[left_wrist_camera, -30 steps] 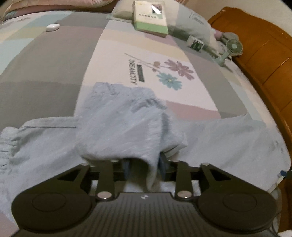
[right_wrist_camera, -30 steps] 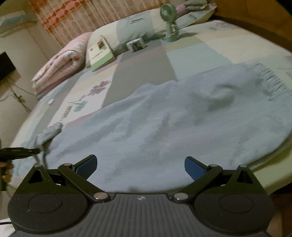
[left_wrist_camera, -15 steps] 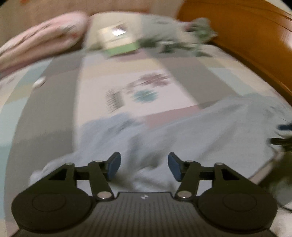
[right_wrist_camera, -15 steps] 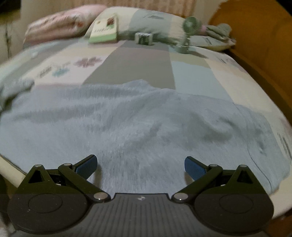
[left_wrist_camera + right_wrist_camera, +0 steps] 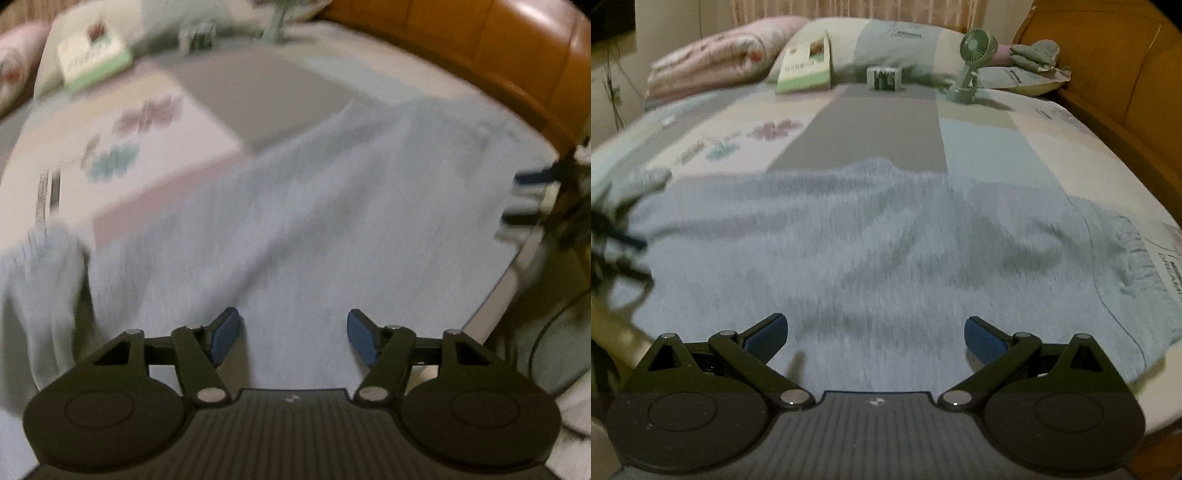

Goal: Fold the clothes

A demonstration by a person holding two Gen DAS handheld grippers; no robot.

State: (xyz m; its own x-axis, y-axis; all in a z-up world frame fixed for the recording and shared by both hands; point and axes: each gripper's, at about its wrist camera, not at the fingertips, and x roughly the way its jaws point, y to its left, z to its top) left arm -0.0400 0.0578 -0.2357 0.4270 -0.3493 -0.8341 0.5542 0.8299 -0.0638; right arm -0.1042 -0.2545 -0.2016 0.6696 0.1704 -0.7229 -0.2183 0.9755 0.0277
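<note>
The pale blue fleece garment lies spread across the near part of the bed, reaching to the mattress edge, with a gathered cuff at the right end in the right wrist view and a bunched fold at the far left in the left wrist view. Beneath it is the patchwork bedspread of grey, cream, pink and green panels with flower prints. An orange-brown wooden headboard borders the bed. My right gripper hovers over the garment, jaws spread wide, holding nothing. My left gripper does likewise, jaws parted and empty; that view is blurred. Beyond, by the pillows, stand a green and white book and a small green desk fan.
</note>
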